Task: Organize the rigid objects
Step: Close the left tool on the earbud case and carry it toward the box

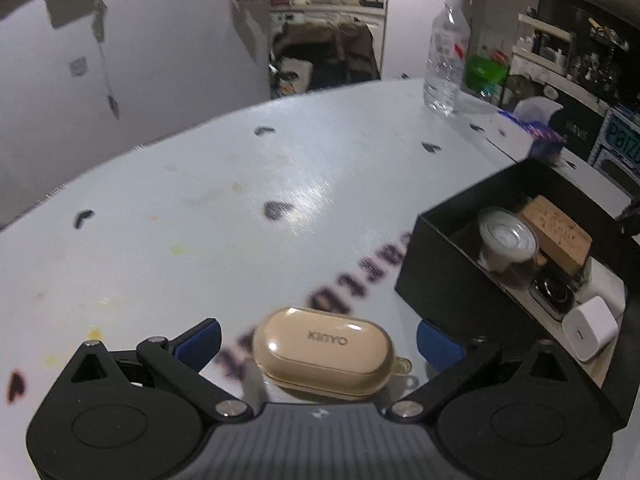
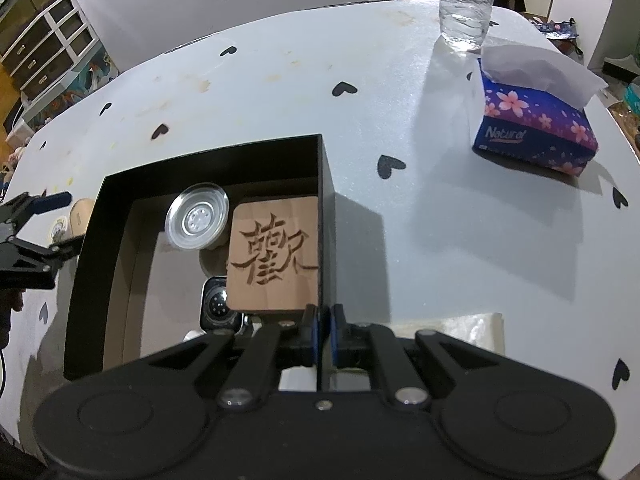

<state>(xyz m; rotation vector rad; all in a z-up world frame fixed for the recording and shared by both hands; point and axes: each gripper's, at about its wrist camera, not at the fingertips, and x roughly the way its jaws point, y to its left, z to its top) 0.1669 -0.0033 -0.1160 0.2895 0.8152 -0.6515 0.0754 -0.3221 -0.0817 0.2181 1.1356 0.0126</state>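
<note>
A beige earbud case (image 1: 324, 350) lies on the white table, left of the black box (image 1: 440, 256). My left gripper (image 1: 320, 340) stands open around the case, with a blue pad on each side and clear gaps to both. The right wrist view shows this gripper (image 2: 64, 222) and the case (image 2: 82, 216) at the box's left side. My right gripper (image 2: 324, 320) is shut on the right wall of the black box (image 2: 326, 220). Inside lie a clear lidded cup (image 2: 198, 220), a carved wooden block (image 2: 276, 256), a smartwatch (image 2: 218, 304) and a white charger cube (image 1: 592, 328).
A water bottle (image 2: 466, 4) stands at the table's far edge, with a blue flowered tissue box (image 2: 536, 128) near it on the right. A pale flat sheet (image 2: 460, 328) lies beside my right gripper. Black hearts dot the tabletop (image 2: 280, 92).
</note>
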